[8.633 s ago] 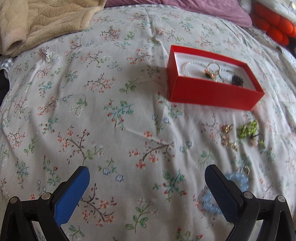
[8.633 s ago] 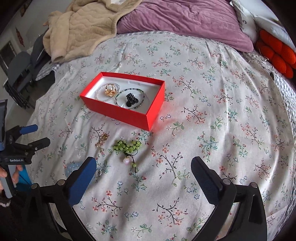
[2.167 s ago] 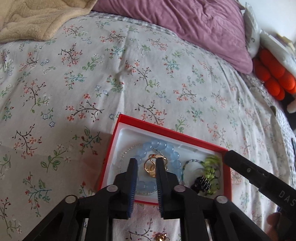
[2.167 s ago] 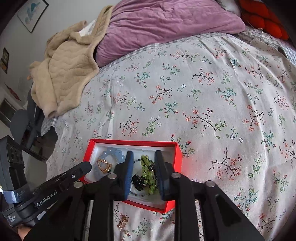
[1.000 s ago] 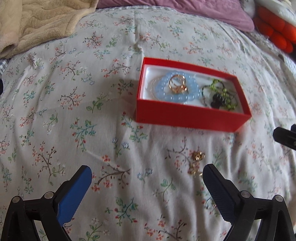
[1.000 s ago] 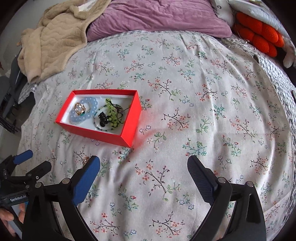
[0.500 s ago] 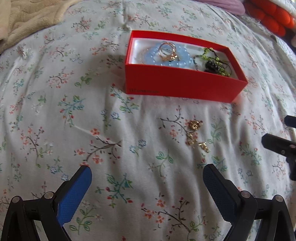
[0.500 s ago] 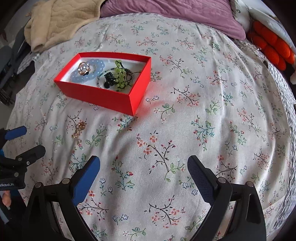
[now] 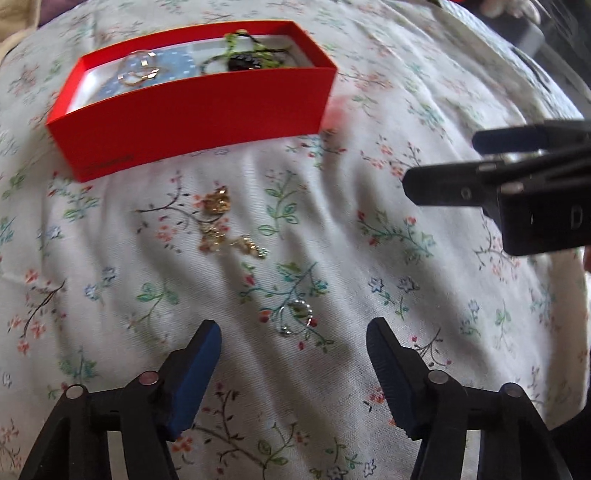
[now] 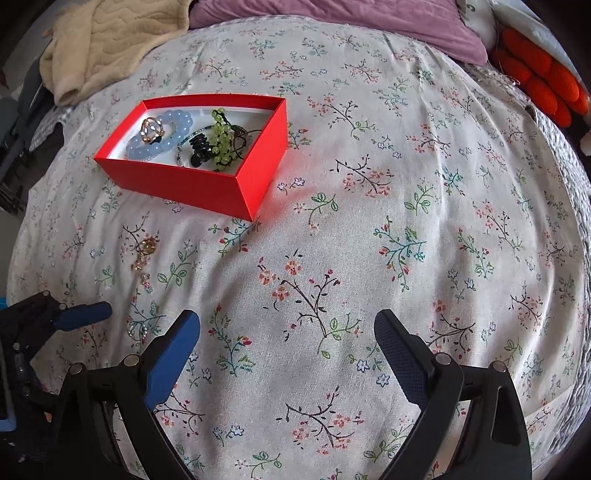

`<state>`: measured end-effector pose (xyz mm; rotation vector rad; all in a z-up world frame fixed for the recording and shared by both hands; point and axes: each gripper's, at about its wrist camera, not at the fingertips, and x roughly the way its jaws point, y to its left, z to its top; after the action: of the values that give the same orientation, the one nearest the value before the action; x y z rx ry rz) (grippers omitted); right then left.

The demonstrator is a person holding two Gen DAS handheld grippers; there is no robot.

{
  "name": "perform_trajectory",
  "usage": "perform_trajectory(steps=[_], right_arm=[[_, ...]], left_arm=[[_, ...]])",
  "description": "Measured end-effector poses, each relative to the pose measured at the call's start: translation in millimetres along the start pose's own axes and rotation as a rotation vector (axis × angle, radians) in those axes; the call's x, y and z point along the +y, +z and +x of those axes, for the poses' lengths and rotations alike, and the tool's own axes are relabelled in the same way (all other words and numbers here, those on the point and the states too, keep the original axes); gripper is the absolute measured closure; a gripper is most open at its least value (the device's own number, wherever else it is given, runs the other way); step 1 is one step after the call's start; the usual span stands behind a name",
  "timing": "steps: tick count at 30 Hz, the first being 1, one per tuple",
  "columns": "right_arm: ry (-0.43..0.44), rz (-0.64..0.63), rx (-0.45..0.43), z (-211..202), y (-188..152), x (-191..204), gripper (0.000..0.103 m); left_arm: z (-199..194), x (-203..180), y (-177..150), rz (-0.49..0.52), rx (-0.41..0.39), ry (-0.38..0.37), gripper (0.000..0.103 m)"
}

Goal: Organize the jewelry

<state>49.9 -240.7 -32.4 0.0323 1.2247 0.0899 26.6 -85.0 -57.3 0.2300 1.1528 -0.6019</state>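
Observation:
A red box (image 9: 192,118) (image 10: 207,186) on the floral bedspread holds a blue bead bracelet (image 10: 162,142), a gold ring (image 10: 151,129), a black clip (image 10: 197,147) and a green bead piece (image 10: 221,142). Gold earrings (image 9: 218,221) (image 10: 144,251) lie on the cloth in front of the box. A small silver ring (image 9: 295,317) lies just ahead of my open, empty left gripper (image 9: 293,349), between its fingers. My right gripper (image 10: 286,341) is open and empty over bare bedspread, right of the left one (image 10: 79,314); it also shows in the left wrist view (image 9: 495,173).
A beige blanket (image 10: 110,40) lies at the far left of the bed, a purple pillow (image 10: 332,18) at the head, and an orange cushion (image 10: 543,81) at the far right. The bed's edge drops off on the left.
My left gripper has dropped lower and moved forward and right, bringing the silver ring between its fingers. The right gripper stays open and has shifted slightly.

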Motion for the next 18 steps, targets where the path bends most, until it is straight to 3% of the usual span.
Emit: perform_trajectory(steps=[13, 18], right_arm=[[-0.008, -0.05, 0.03, 11.6, -11.0, -1.4, 0.006], [0.012, -0.067, 0.012, 14.9, -11.5, -2.8, 0.006]], left_arm=[[7.5, -6.4, -8.3, 0.132, -0.089, 0.012, 0.069], [4.1, -7.8, -13.0, 0.167, -0.108, 0.019, 0.095]])
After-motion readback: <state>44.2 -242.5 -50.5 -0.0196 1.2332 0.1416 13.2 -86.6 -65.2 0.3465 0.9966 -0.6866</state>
